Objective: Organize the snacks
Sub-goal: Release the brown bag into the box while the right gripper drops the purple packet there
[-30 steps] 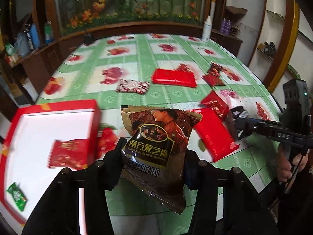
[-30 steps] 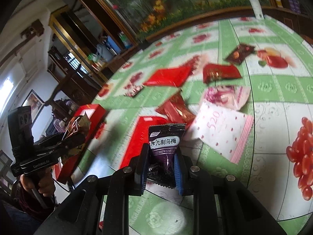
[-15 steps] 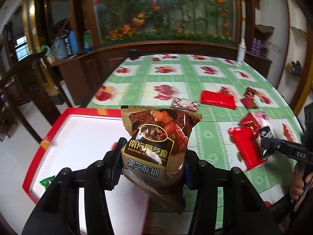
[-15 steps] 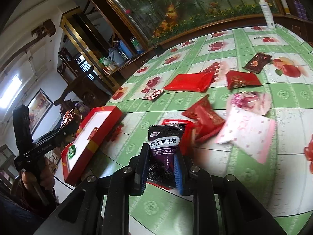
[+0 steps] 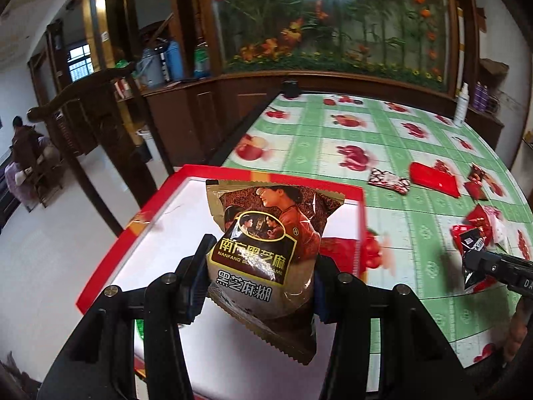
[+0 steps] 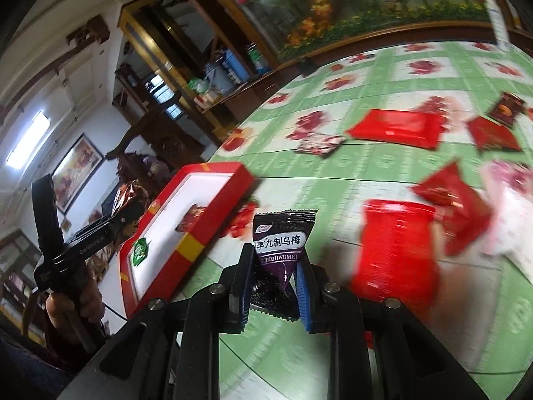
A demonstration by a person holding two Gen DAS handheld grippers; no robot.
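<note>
My left gripper (image 5: 260, 266) is shut on a brown black-sesame packet (image 5: 266, 243) and holds it above the red box (image 5: 233, 171) with the white inside. My right gripper (image 6: 274, 266) is shut on a small dark purple plum packet (image 6: 281, 243) above the green tablecloth, to the right of the red box (image 6: 213, 230). In the box lie a small green packet (image 6: 140, 250) and a red packet (image 6: 191, 216). The left gripper also shows in the right wrist view (image 6: 130, 213), the right one in the left wrist view (image 5: 471, 261).
Several red packets (image 6: 396, 126) (image 6: 396, 246), a dark patterned packet (image 5: 389, 180) and a pink-white packet (image 6: 509, 206) lie on the green fruit-print tablecloth (image 5: 333, 140). A white bottle (image 5: 461, 103) stands at the far edge. A wooden cabinet and chair stand left of the table.
Both grippers have swung left with their packets. The left one now hangs over the red box; the right one has come closer to the box's right side.
</note>
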